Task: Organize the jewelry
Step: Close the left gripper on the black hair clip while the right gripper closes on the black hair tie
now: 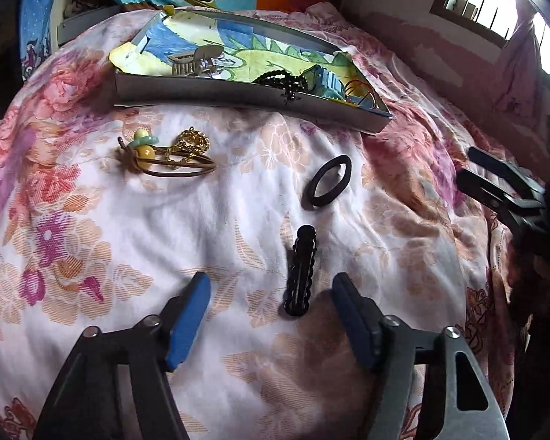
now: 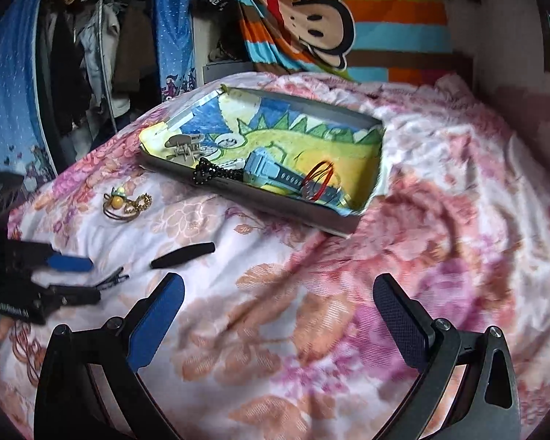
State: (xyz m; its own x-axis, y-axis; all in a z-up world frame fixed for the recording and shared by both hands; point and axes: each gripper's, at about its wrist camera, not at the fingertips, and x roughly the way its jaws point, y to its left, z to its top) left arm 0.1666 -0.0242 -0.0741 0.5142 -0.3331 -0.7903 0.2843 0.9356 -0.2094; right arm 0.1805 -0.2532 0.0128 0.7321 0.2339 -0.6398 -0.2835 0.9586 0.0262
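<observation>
Left wrist view: the shallow grey cardboard tray (image 1: 209, 90) with a crayon drawing as its liner lies on the floral pink-and-white bedspread (image 1: 165, 220). Its far corner is partly lost against the striped cartoon blanket behind. Inside it, a beige plastic claw clip (image 1: 196, 60) sits toward the left end. A black beaded string (image 1: 286, 80) spills over the near wall. The light-blue watch (image 1: 324, 80) and thin red wire hoops (image 1: 359, 91) at the right end overlap and are hard to separate. In front of the tray's left end, a gold chain (image 1: 192, 143) is tangled with a brown elastic carrying yellow and mint beads (image 1: 146, 146). In front of the tray's right end lies a black elastic hair ring (image 1: 328, 181), and nearer the camera a black scalloped snap hair clip (image 1: 300, 271). The left gripper (image 1: 271, 288) stands partly open with the snap clip between its blue-padded fingers, neither pad touching it. The right gripper (image 1: 495, 179) is cut off at the right edge.

Right wrist view: the picture is motion-blurred. The tray (image 2: 238, 198) lies ahead. The right gripper (image 2: 278, 288) is wide open over bare bedspread, holding nothing. The left gripper (image 2: 80, 278) enters left of the tray, the snap clip (image 2: 112, 280) poking out between its fingers. The hair ring (image 2: 183, 255) is seen edge-on just beside it.
</observation>
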